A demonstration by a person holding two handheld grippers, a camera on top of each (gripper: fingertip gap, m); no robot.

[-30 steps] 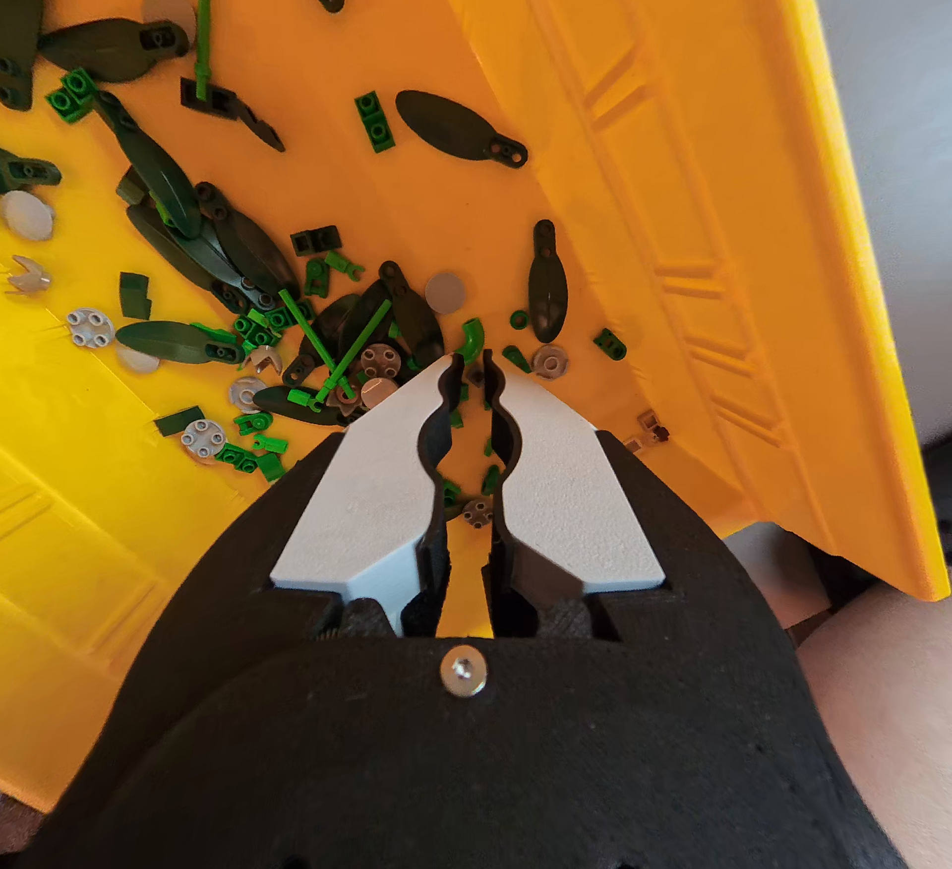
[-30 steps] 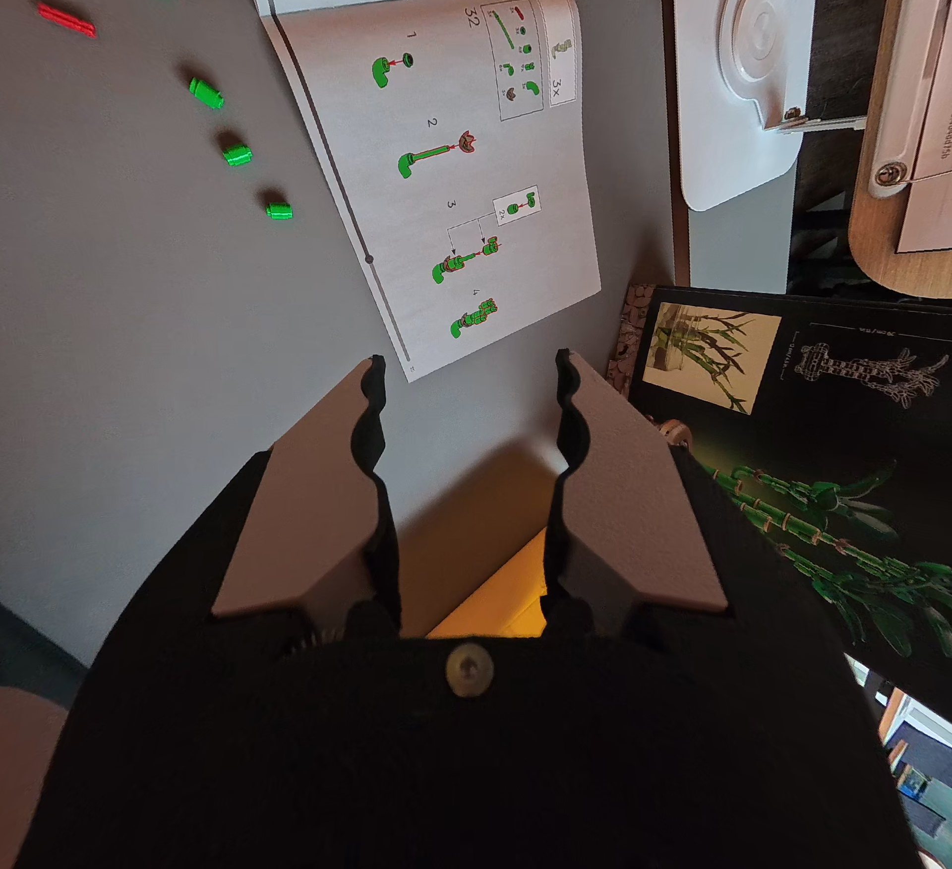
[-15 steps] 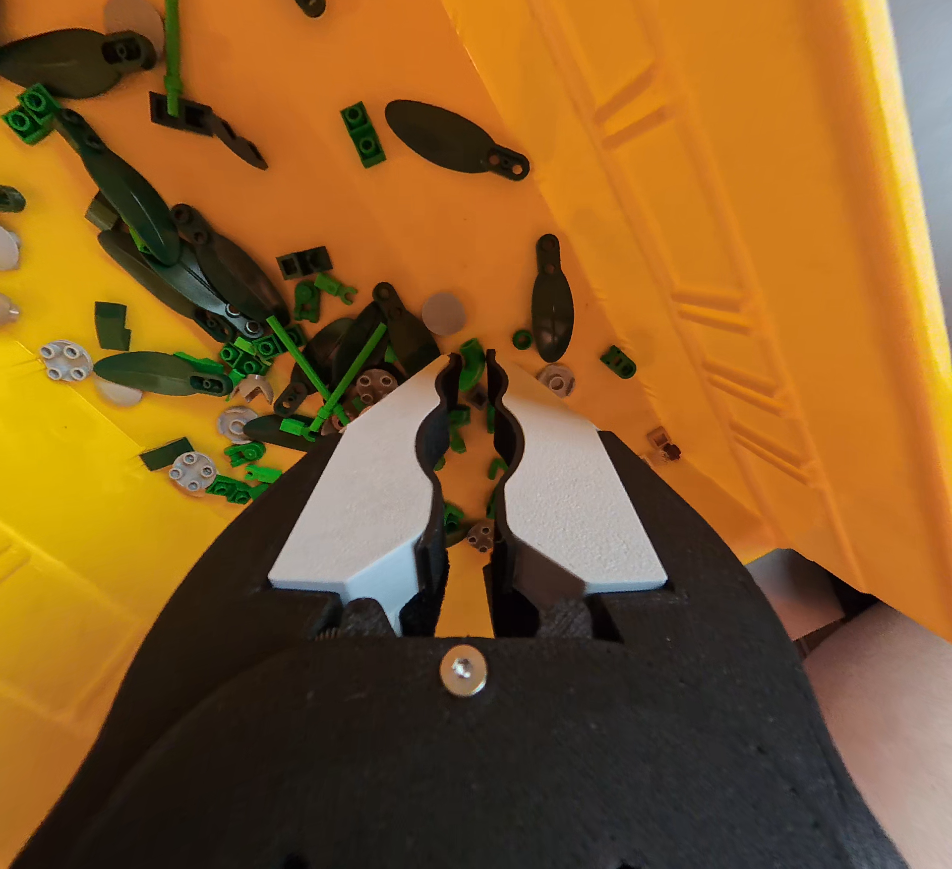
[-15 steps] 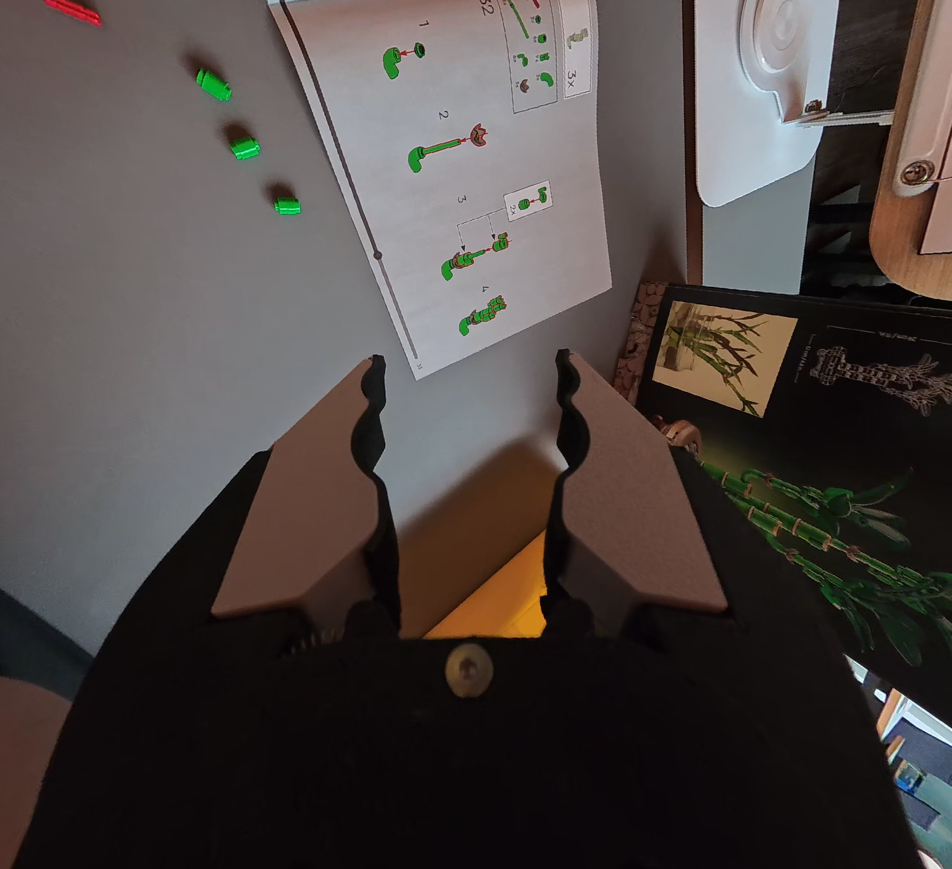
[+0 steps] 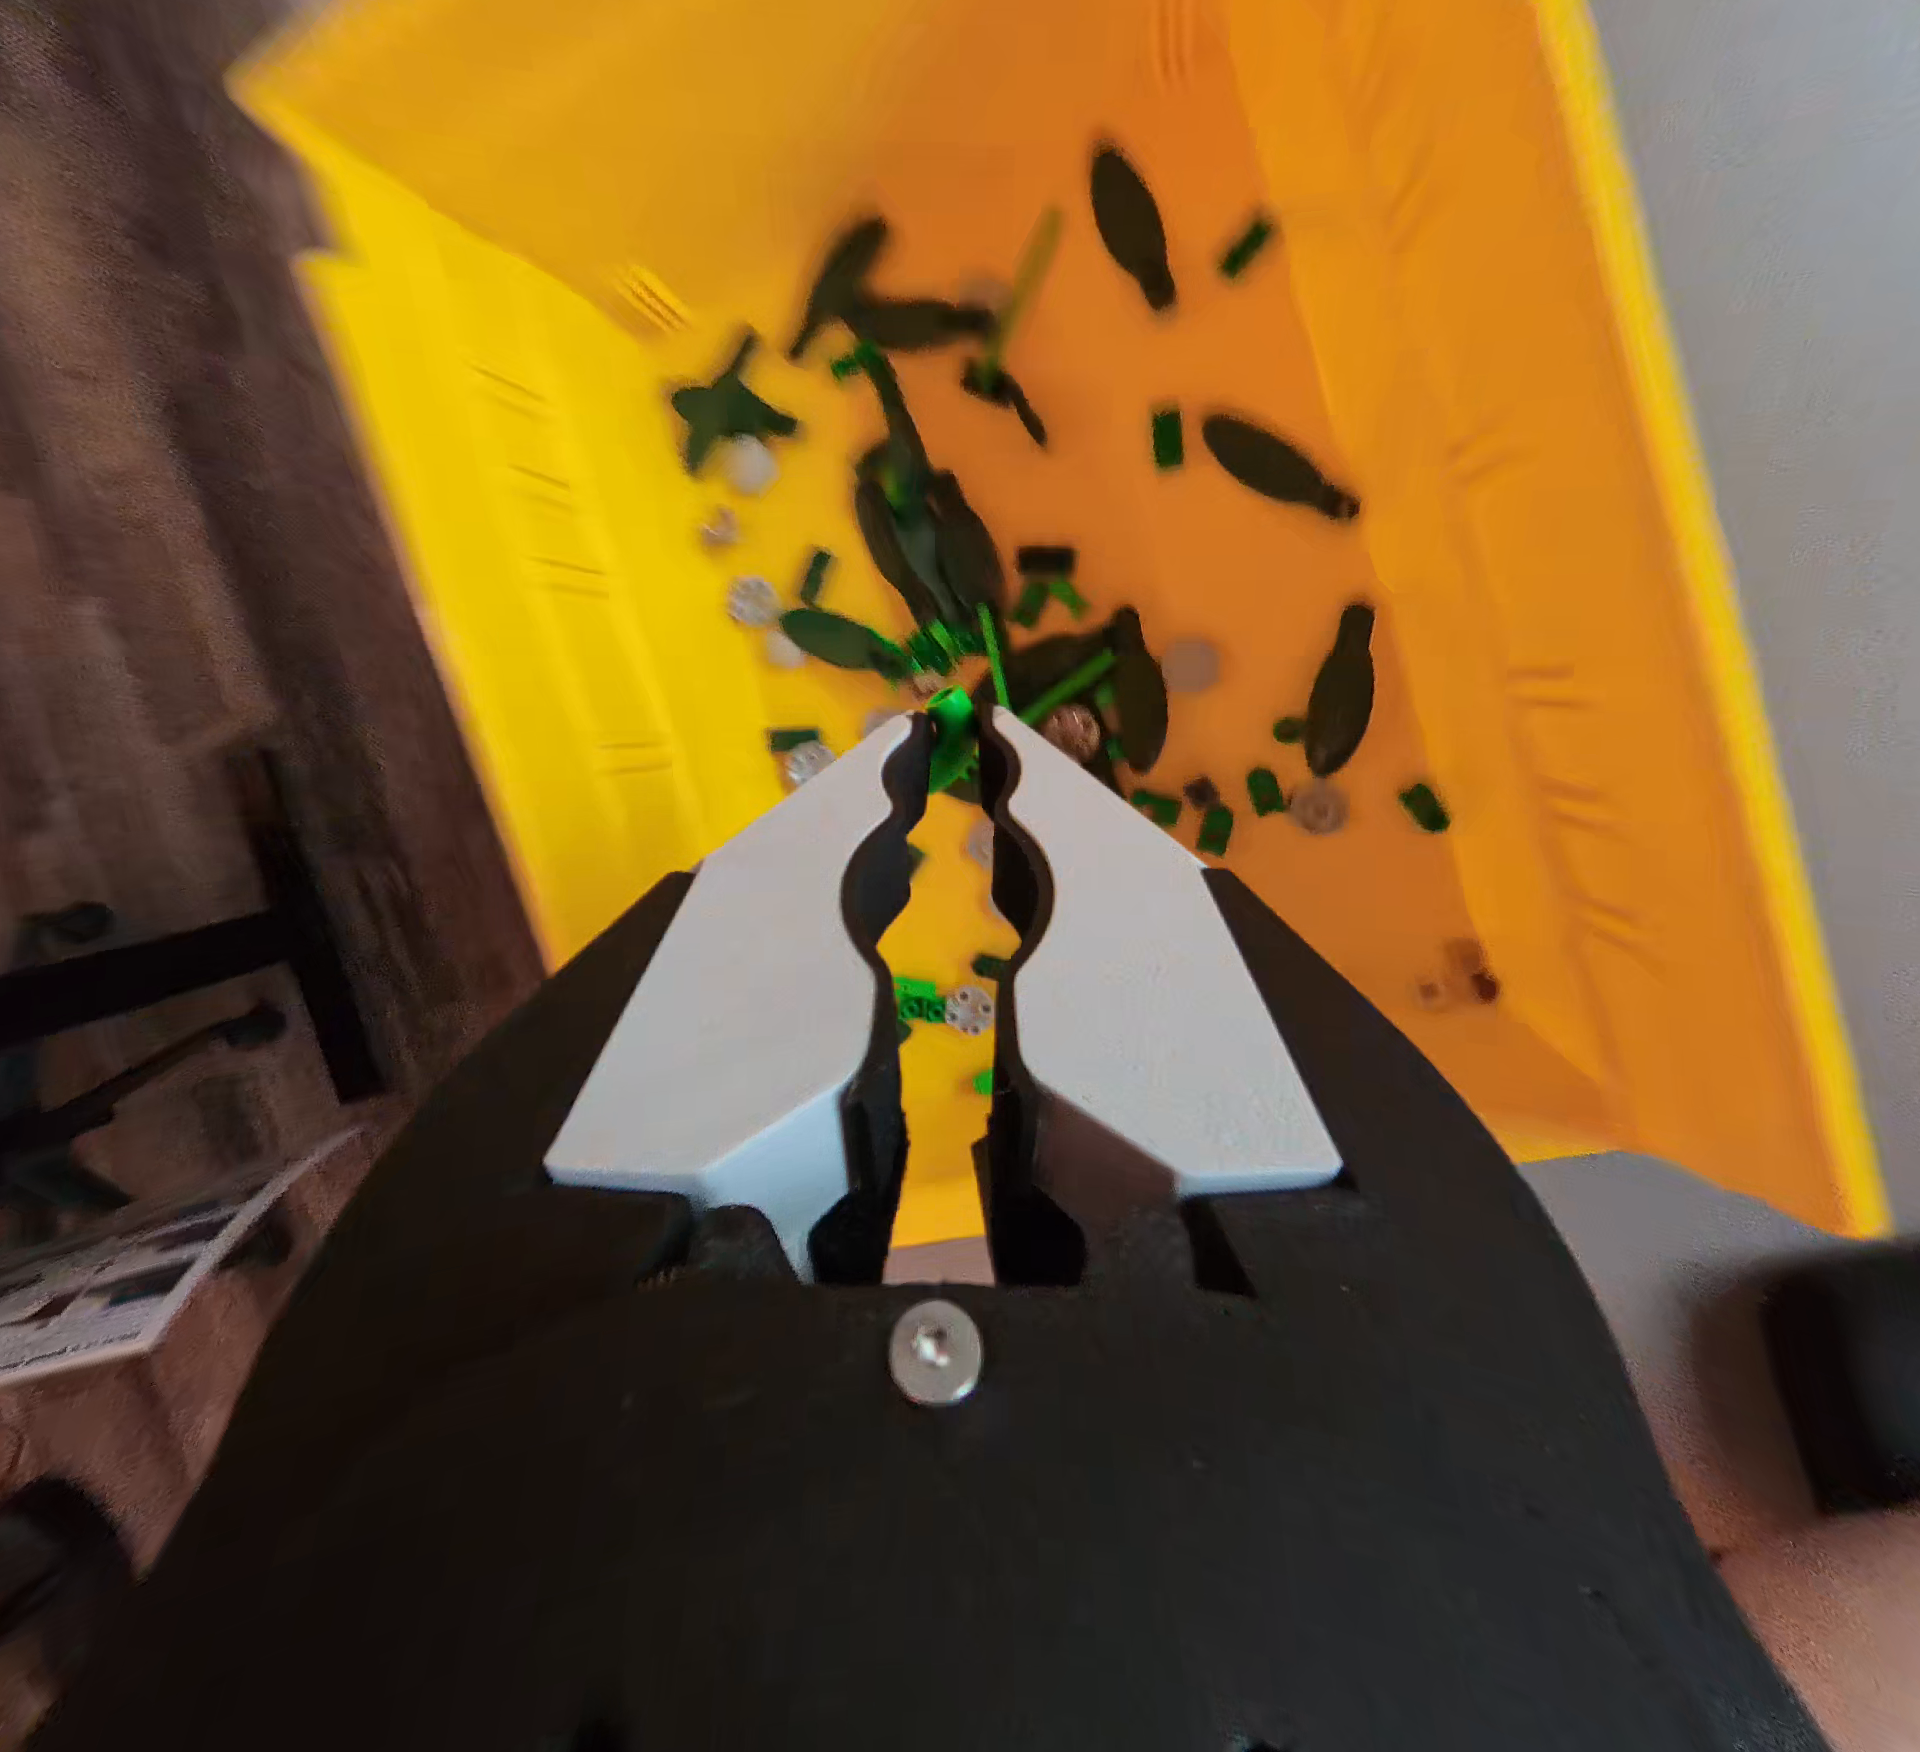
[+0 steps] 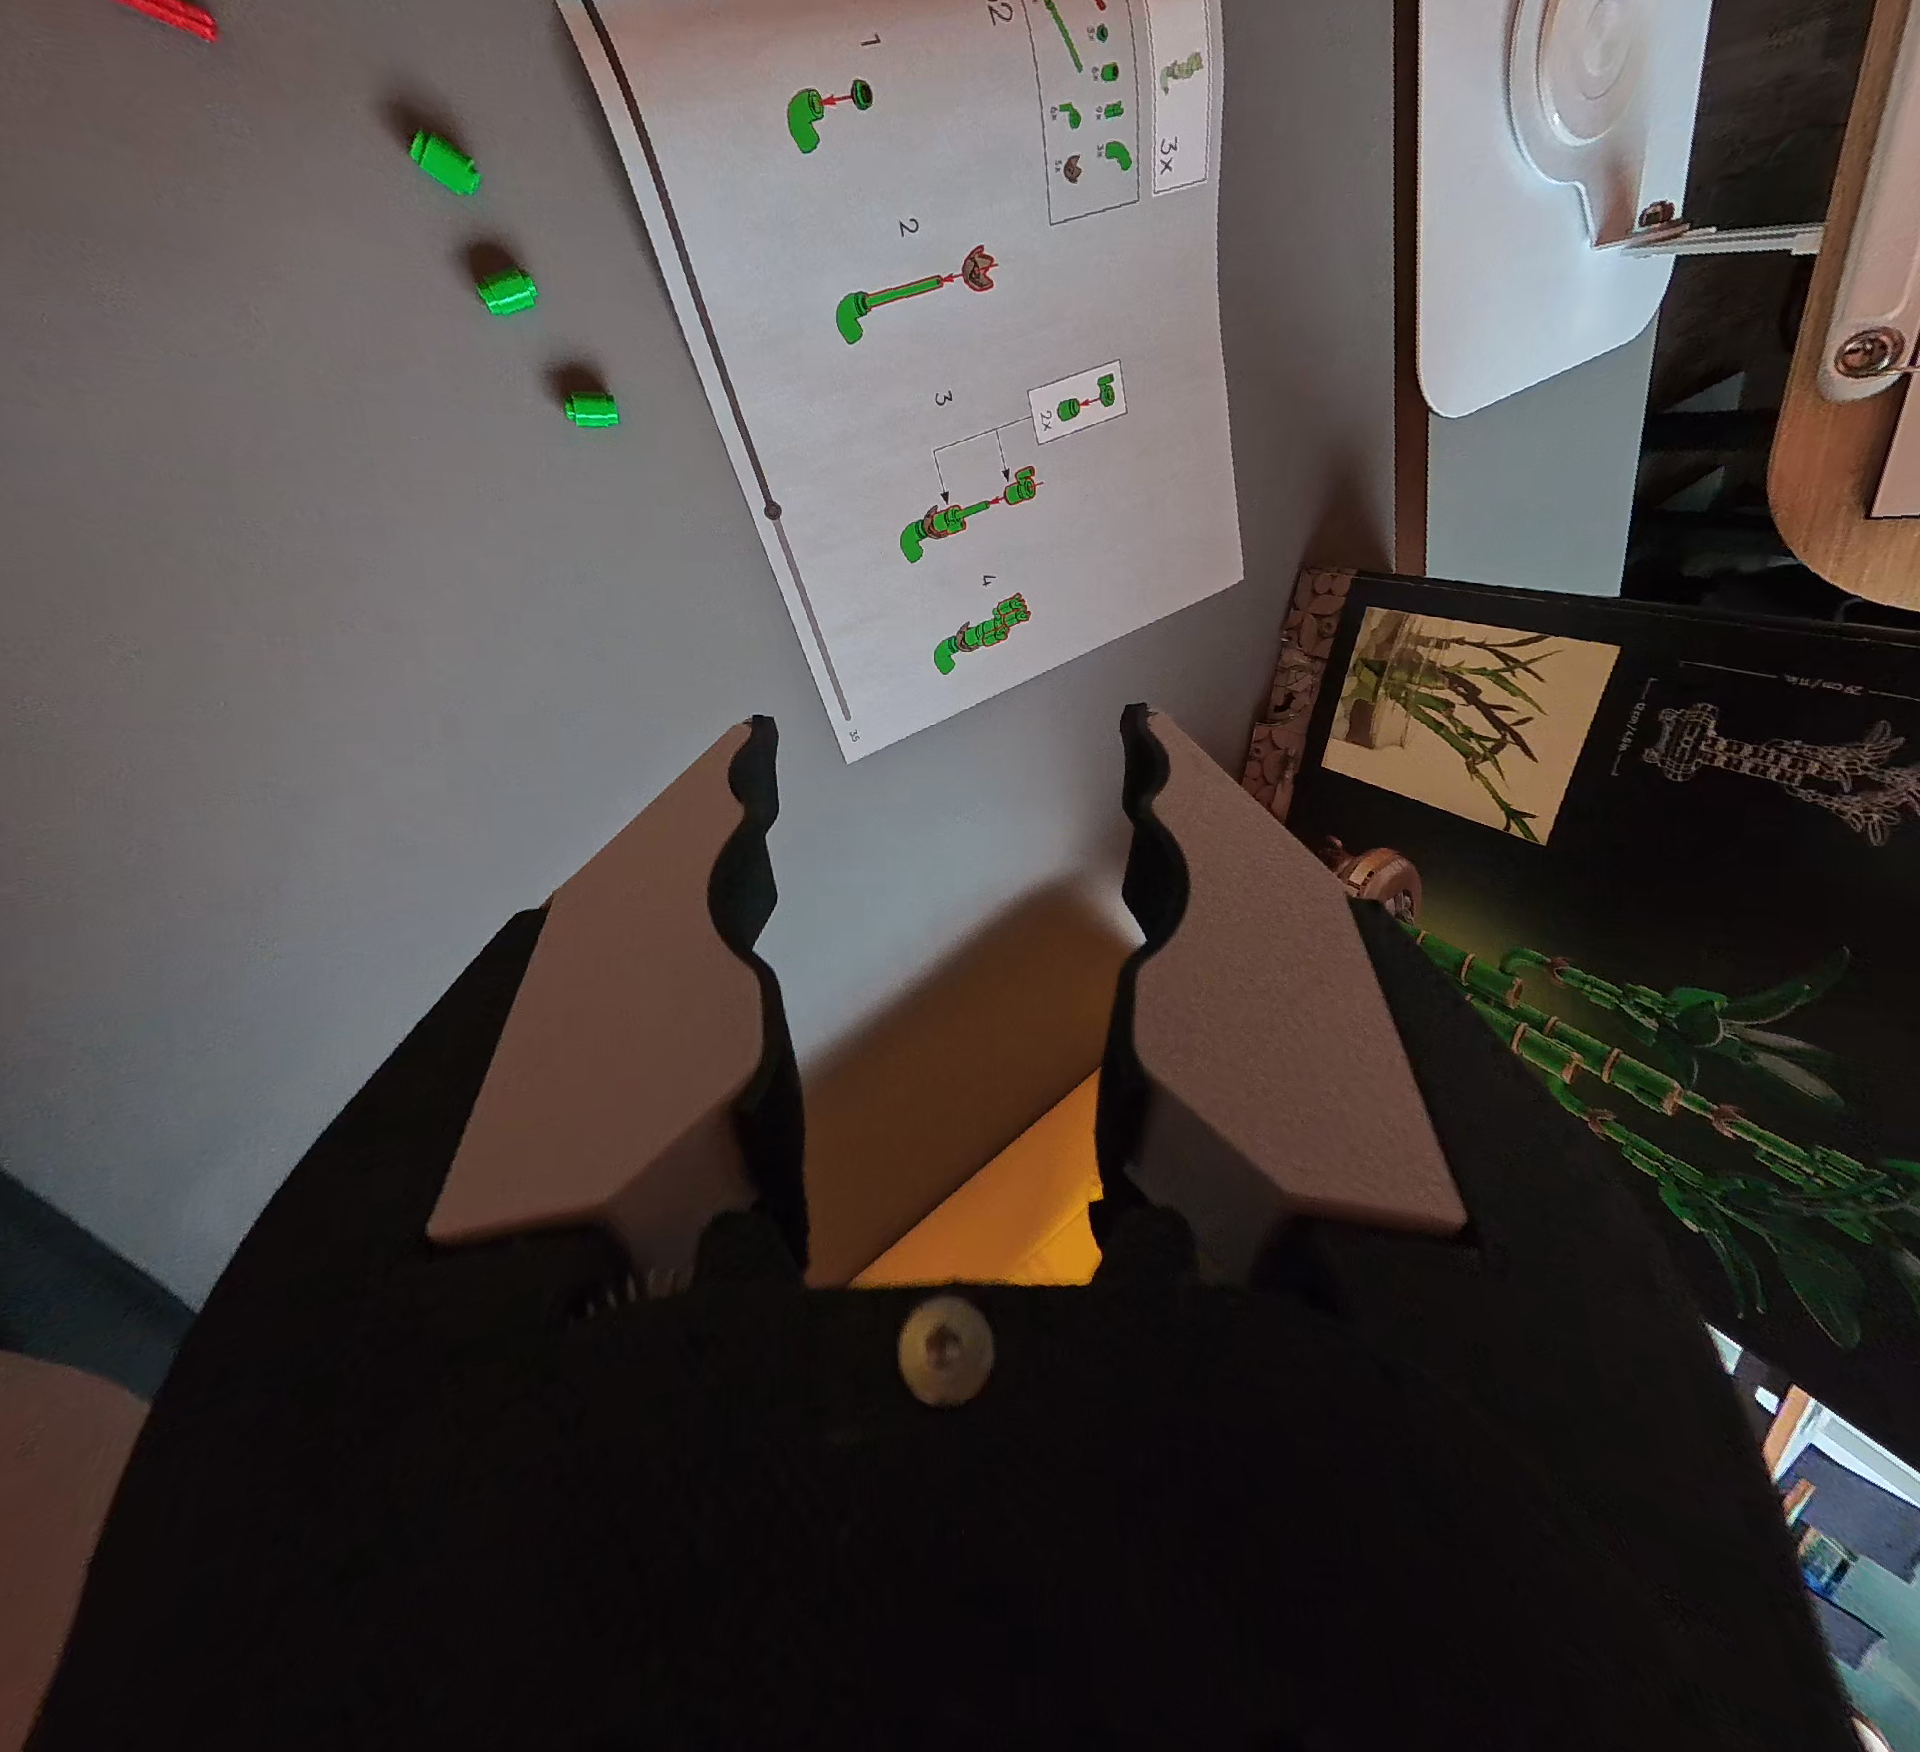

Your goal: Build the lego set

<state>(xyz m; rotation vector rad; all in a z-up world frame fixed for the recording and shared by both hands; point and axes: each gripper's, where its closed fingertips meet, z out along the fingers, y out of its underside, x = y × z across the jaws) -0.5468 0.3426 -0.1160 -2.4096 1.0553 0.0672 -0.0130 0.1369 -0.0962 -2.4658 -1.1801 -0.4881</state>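
A small bright green curved piece (image 5: 948,715) is pinched at the tips of the left gripper (image 5: 951,734), whose jaws are nearly closed around it. The gripper is held above a yellow bin (image 5: 1621,559), which is blurred in the left wrist view. Dark green leaf pieces (image 5: 1132,222), small green bricks and grey round plates (image 5: 753,601) are scattered over the bin floor. In the right wrist view, the right gripper (image 6: 945,720) is seen with its jaws wide apart and nothing between them, above a grey table (image 6: 260,611). An open instruction booklet (image 6: 935,300) lies in the upper centre, small green pieces (image 6: 506,291) and red rods (image 6: 156,3) at upper left, and the dark set box (image 6: 1662,871) at right.
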